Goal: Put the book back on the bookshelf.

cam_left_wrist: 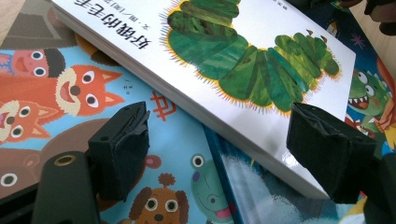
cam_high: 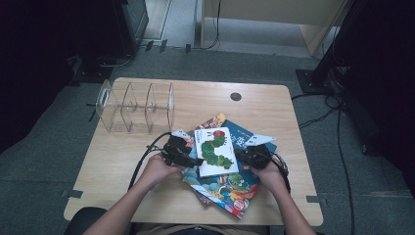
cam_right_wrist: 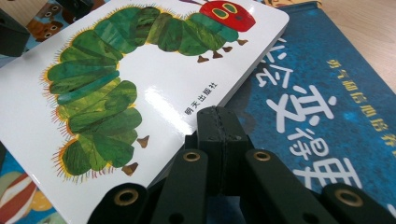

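White caterpillar board book lies face up on top of a loose pile of colourful picture books, mid-front of the light wooden table. Left gripper at the book's left edge, jaws wide apart, straddling that edge, pads not pressing. Right gripper at its right edge, jaws fully closed, empty. Clear acrylic divider rack stands behind, to the left.

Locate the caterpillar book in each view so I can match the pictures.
High view: the caterpillar book tops the book pile at centre, between the left gripper and the right gripper.
Left gripper view: upper middle to right, thick page edge facing the open jaws.
Right gripper view: left and centre, its edge beside the shut jaws.
Shared landmark: the green caterpillar on the white cover.
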`<act>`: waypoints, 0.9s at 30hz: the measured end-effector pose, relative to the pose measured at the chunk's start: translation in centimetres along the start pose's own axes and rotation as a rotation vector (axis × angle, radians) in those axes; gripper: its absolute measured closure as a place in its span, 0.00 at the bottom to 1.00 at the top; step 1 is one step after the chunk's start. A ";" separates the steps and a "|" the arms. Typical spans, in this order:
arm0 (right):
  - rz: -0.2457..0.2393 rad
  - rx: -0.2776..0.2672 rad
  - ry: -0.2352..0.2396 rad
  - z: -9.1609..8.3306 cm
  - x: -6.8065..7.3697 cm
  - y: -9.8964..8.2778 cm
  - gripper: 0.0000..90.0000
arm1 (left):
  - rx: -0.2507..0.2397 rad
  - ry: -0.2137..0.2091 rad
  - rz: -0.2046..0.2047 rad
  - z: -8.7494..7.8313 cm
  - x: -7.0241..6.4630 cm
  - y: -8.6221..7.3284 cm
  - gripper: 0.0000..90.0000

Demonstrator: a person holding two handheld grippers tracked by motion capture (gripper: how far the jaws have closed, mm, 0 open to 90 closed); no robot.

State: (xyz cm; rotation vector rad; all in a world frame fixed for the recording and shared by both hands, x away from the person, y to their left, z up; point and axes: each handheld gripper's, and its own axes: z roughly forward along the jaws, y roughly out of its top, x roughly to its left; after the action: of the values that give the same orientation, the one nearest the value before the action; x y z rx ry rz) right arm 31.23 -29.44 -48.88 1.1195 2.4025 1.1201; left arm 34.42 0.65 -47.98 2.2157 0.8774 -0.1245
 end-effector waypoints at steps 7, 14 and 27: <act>-0.012 -0.003 0.012 0.4 0.6 0.3 1.00 | 0.009 0.000 -0.011 0.0 0.1 -0.1 0.24; -0.021 -0.006 0.020 0.8 1.0 0.5 1.00 | 0.009 -0.004 -0.035 0.0 0.2 -0.2 0.23; -0.047 -0.015 0.025 1.2 1.8 0.7 1.00 | 0.059 0.000 -0.122 -0.6 0.4 0.0 0.27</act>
State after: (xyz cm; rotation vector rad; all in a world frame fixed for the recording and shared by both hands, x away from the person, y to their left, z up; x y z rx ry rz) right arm 31.01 -27.16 -49.05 1.0443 2.4220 1.1422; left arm 34.62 1.27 -47.67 2.2158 1.0208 -0.2106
